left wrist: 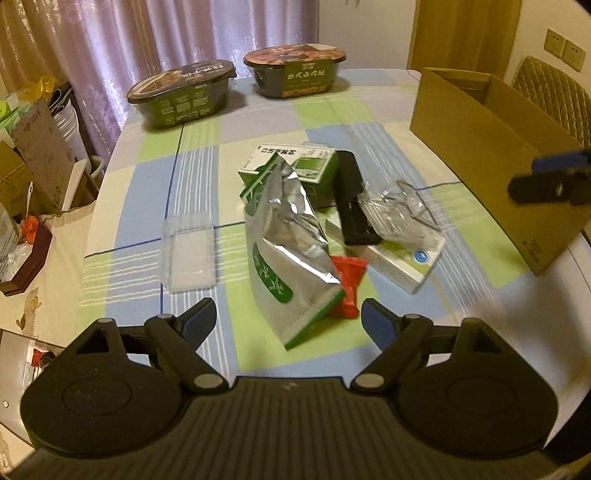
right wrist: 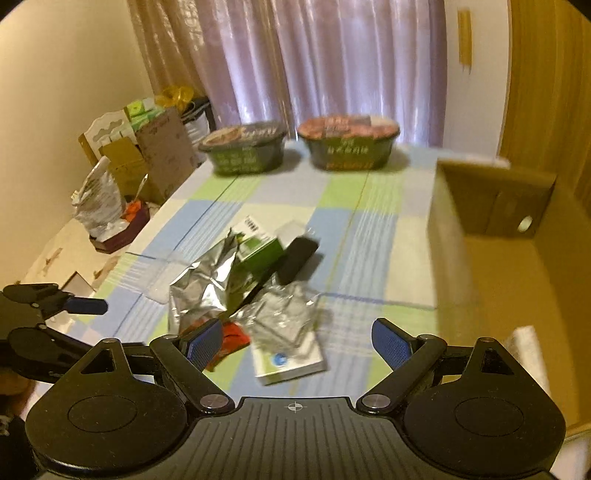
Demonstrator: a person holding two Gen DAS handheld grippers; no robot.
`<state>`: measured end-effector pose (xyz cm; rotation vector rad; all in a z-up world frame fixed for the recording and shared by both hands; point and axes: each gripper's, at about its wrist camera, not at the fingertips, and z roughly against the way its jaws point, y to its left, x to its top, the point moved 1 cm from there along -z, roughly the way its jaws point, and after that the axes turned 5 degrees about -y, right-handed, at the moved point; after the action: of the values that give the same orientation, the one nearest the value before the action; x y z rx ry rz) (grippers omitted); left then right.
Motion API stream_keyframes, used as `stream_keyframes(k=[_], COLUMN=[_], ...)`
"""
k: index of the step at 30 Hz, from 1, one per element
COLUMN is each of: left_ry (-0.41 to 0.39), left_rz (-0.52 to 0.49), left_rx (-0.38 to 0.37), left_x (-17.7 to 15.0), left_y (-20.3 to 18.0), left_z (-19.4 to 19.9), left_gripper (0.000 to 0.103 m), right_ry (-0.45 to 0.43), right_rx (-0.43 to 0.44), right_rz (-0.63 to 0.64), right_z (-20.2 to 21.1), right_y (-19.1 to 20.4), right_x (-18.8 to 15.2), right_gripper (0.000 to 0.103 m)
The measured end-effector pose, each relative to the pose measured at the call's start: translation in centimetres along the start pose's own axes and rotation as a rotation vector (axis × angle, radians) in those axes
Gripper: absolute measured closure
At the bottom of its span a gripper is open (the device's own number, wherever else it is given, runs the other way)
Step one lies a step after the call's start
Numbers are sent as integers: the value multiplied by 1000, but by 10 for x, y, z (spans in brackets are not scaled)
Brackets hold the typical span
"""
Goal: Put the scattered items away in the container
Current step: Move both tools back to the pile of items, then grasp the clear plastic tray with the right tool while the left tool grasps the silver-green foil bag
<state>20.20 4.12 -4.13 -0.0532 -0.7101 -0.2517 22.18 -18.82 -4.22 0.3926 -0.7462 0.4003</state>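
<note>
The cardboard box (left wrist: 491, 147) stands open-topped on the right side of the bench (left wrist: 147, 206), which wears a checked cloth of blue, green and cream. In the right wrist view a white item (right wrist: 526, 350) lies on the floor of the box, too blurred to tell what it is.

The scattered items lie in a heap near the middle of the bench, left of the box and apart from it. A silver foil bag (left wrist: 291, 251) with green print leans over a green and white carton (left wrist: 295, 166). Beside them a black bar-shaped object (left wrist: 352, 199) rests partly on a long white packet (left wrist: 399, 258), and a crumpled clear plastic wrapper (left wrist: 400, 210) lies over both. A red sachet (left wrist: 347, 284) peeks out from under the foil bag's lower edge. A clear plastic tray (left wrist: 190, 254) sits alone to the left of the heap.

The left tool (left wrist: 288, 319) hangs just in front of the foil bag with its jaws spread wide and nothing between them. The right tool (right wrist: 297, 341) is also spread and empty, above the white packet and next to the box wall.

Two dark meal bowls (left wrist: 184, 92) stand at the far edge, before a purple curtain (left wrist: 166, 33).
</note>
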Motion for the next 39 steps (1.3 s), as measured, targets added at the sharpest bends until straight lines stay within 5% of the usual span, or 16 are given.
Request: stream_keyframes(k=[10, 29, 30, 33, 39], left_ry=[-5, 72, 78, 99, 141], left_rz=[28, 242, 247, 264, 294], left_rx=[-28, -157, -164, -178, -204], left_x=[26, 28, 28, 26, 22], left_y=[14, 65, 66, 66, 65], left_z=[-38, -94, -97, -106, -121], left_gripper=[20, 21, 21, 21, 22], right_ry=[84, 138, 145, 156, 129], right_rx=[4, 18, 25, 20, -13], right_rz=[-105, -205, -204, -200, -149], right_z=[-46, -111, -113, -114, -104], right_y=[-7, -17, -17, -18, -19], right_x=[-5, 0, 0, -2, -4], right_gripper=[10, 12, 28, 44, 47])
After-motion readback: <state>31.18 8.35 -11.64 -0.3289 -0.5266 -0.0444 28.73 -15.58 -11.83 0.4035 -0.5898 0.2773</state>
